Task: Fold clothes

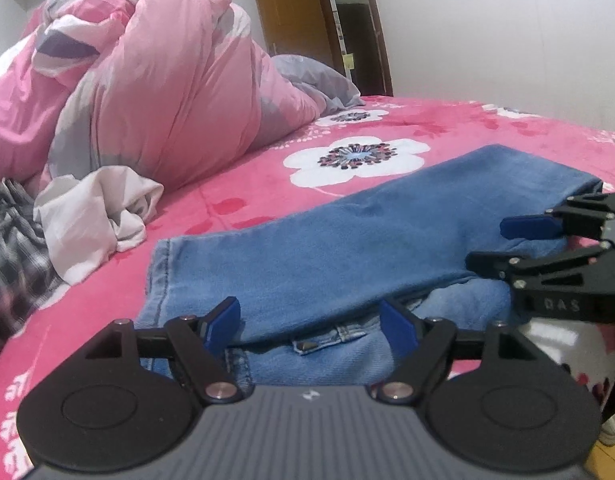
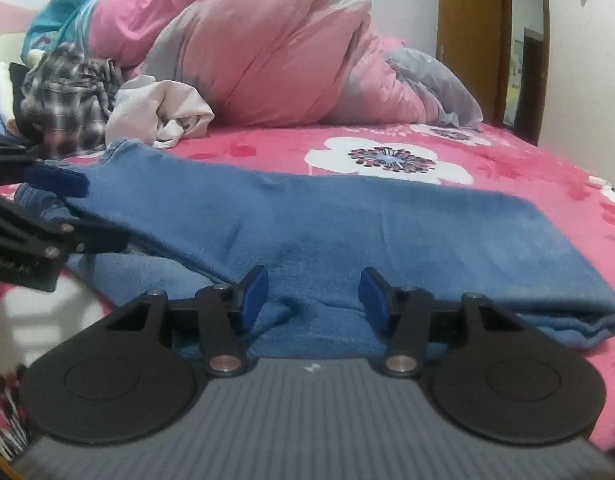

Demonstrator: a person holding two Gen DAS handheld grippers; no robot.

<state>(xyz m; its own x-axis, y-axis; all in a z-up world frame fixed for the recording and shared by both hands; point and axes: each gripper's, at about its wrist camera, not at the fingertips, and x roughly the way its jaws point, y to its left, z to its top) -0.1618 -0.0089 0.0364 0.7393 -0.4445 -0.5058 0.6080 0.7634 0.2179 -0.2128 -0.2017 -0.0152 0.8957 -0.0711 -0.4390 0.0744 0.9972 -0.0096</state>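
Nearest the left wrist camera, the left gripper [image 1: 309, 326] stands spread, its blue pads either side of the jeans' waistband with nothing pinched between them. Folded lengthwise, the jeans [image 1: 347, 232] lie across the pink flowered bedspread [image 1: 447, 128], their waist end partly hidden behind the gripper body. From the right edge the right gripper [image 1: 491, 246] reaches in, cut off by the frame; raised letters on its side seem to read "DAS", though they are hard to make out. A crumpled pale garment [image 1: 95, 216] and a blurred plaid garment [image 1: 11, 248] sit beside the pink duvet [image 1: 167, 92]. Seen from the right wrist camera, the right gripper [image 2: 313, 300] is parted too, pads clear of the denim bunched between them. Most of the left gripper [image 2: 67, 208] is cut off at the left edge. A small pale mark on the grey housing cannot be read.
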